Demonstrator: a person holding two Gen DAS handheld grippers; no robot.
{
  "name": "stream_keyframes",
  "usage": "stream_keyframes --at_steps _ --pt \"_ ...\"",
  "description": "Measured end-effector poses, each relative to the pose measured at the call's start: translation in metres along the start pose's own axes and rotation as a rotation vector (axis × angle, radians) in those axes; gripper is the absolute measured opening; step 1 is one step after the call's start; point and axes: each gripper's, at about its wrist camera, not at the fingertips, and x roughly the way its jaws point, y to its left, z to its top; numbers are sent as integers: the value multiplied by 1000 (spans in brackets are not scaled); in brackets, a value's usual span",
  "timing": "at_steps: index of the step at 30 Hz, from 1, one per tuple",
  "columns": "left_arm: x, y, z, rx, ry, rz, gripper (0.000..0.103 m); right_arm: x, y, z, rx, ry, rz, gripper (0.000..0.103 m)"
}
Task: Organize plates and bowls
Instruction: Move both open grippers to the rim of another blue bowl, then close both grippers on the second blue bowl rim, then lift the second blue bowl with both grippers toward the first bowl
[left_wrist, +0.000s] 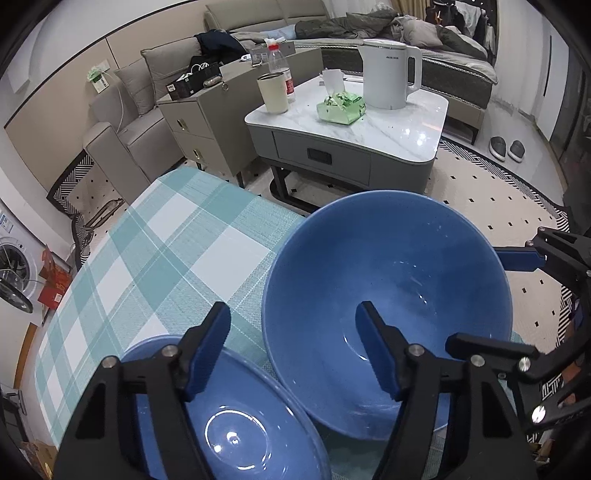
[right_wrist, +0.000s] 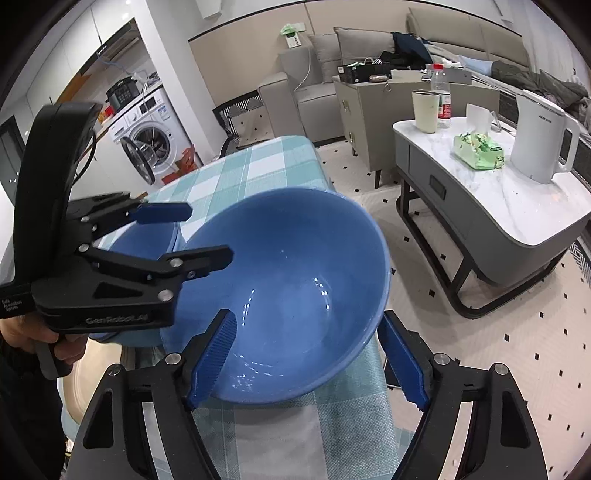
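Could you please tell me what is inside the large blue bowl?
The large blue ceramic bowl holds no food or dishes; only light reflections show on its glaze. One blue pad of each gripper's jaws reaches over its rim, covering small patches.

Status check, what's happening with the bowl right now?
Both grippers, left and right, open, jaws astride the bowl rim. Bowl on the table. Plate touching its left side.

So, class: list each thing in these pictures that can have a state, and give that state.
Big bowl, empty, mouth up.
Small bowl, empty, mouth up.
Left claw, open, astride the big bowl's rim.
Right claw, open, astride the big bowl's rim.
Kettle, lid shut.
Bottle, capped.
Washer, door open.
Drawer, shut.
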Motion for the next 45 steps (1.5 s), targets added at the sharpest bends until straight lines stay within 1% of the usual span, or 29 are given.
stream_keyframes --at_steps 1,4,7,12,17,18,22,30,38,42,45 --pt "1 -1 0 2 5 -2 62 1 1 0 -3 5 2 78" --pt "7 1 1 -7 23 -10 56 5 2 -1 -8 15 2 76" --pt "7 0 0 -5 23 -1 52 4 2 -3 -11 16 1 76" --pt "7 -3 -1 14 34 -2 47 3 3 -4 -21 23 -1 75" --pt "9 -4 -1 14 37 11 45 3 2 -4 -23 23 -11 70" --pt "9 -4 -1 15 38 15 44 2 2 -4 -23 23 -14 68" --pt "11 -4 0 13 46 16 43 1 -1 -4 -20 24 -11 65" --pt "10 -12 2 23 44 -1 43 -3 -7 -5 -3 18 -25 65" --pt "14 -14 1 17 59 20 43 -4 -11 -6 -5 23 -16 65" --pt "16 -16 -1 15 72 -16 44 0 -11 -6 -6 34 -28 65" --pt "18 -19 0 24 74 -4 43 0 -12 -6 -5 36 -23 65"
